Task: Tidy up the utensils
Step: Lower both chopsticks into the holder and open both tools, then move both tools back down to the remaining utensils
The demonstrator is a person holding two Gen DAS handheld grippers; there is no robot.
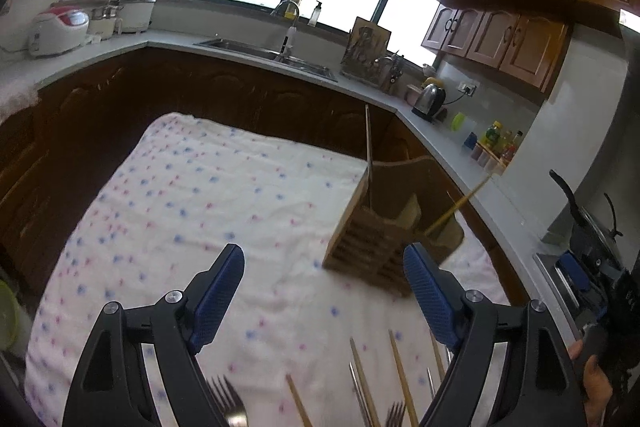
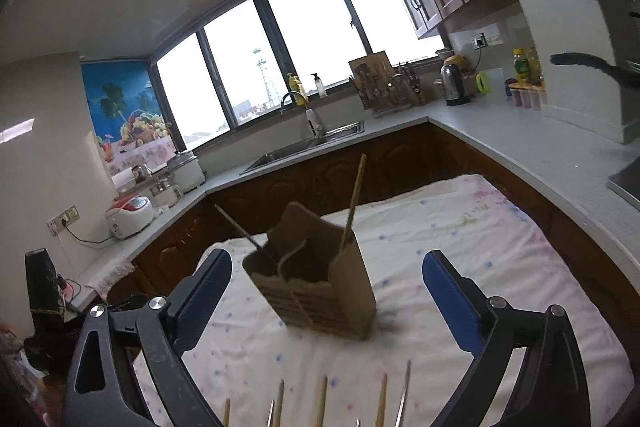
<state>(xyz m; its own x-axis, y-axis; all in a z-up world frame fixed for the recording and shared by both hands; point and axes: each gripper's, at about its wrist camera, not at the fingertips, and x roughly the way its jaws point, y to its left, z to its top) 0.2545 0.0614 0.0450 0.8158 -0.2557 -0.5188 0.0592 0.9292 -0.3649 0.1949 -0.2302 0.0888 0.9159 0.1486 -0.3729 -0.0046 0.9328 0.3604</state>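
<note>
Both of your tools are spread wide and carry nothing: the left hand-held gripper (image 1: 324,291) and the right hand-held gripper (image 2: 328,287) each hover above the spotted cloth (image 1: 192,195) that covers the worktop.

The wooden utensil holder (image 2: 320,287) stands upright on the cloth, dead ahead at twelve o'clock in the right wrist view and off toward one o'clock in the left wrist view. Two chopsticks already lean in it: a pale one (image 2: 354,203) in the right-hand compartment and a darker one (image 2: 238,225) slanting out toward ten o'clock.

The loose utensils lie at six o'clock, just under your fingers. In the left wrist view you have a fork (image 1: 228,403) by the left finger, several wooden chopsticks (image 1: 402,379) and what look like metal ones (image 1: 362,395) beside them, plus a second fork's tines at the bottom edge.

The chopsticks should be light, stiff and thin, so they will likely roll or pivot if pinched near an end. Take one near its middle, across its width, pressing down into the soft cloth so the pads get under it. The metal pieces will probably be slicker and a little heavier; grip the fork on its handle, not its tines. The holder looks light enough to tip if bumped.
</note>
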